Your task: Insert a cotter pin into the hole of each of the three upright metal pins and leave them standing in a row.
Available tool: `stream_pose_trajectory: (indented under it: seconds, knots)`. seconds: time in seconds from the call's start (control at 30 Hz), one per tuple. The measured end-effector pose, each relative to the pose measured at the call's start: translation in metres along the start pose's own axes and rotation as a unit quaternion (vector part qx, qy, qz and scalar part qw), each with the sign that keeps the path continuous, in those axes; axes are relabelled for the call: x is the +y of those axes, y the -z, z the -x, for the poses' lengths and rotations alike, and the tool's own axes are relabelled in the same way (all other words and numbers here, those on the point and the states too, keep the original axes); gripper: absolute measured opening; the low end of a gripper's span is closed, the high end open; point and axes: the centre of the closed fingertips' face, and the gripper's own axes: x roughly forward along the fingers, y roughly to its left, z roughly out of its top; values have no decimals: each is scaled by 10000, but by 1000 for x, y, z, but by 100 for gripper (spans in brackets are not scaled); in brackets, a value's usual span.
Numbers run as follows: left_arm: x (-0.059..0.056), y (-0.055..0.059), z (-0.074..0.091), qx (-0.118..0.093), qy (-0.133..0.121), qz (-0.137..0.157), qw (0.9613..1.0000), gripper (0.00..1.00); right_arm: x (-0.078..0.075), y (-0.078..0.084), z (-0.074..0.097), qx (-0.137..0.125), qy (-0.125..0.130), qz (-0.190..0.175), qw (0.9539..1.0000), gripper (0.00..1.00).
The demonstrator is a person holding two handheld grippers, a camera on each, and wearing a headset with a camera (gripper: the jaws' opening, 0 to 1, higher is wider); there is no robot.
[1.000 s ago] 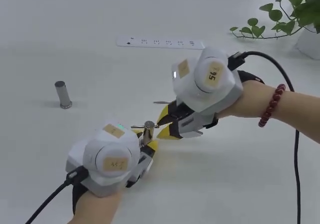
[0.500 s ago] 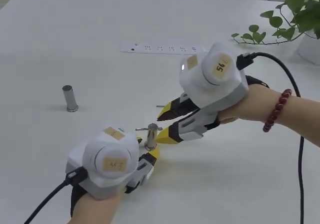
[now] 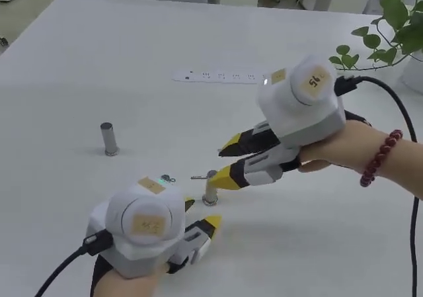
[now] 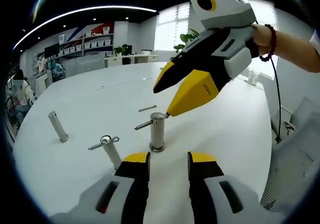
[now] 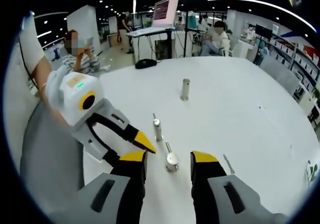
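Left gripper (image 3: 203, 212) has let go of the near metal pin (image 3: 210, 191), jaws spread. Right gripper (image 3: 217, 166) is spread too.

White pwr strip (image 3: 221, 77) flat on white table (image 3: 86, 52), leafy plant (image 3: 406, 36) at far-right edge, well apart

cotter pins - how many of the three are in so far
Done: the near-left metal pin carries a cotter pin. In hand: the middle pin has a second cotter pin through its hole, with the open right tongs at it and open left tongs in front. Left: the bare far pin and the loose cotter pin on the table.
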Motion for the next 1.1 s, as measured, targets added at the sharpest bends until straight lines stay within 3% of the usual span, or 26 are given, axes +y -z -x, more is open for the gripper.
stream_pose_trajectory:
  seconds: [0.3,0.57,1.1]
  knots:
    - [-5,-11,29,-177,130,119,9997,39,-4,-18,2,-253,69,-208,9994,42]
    - [-6,-17,50,-324,130,153,9993,47,-3,-32,-3,-378,109,-172,9991,44]
    - [11,-18,69,-462,-129,153,9987,64,-11,-66,-30,-803,206,-99,9965,47]
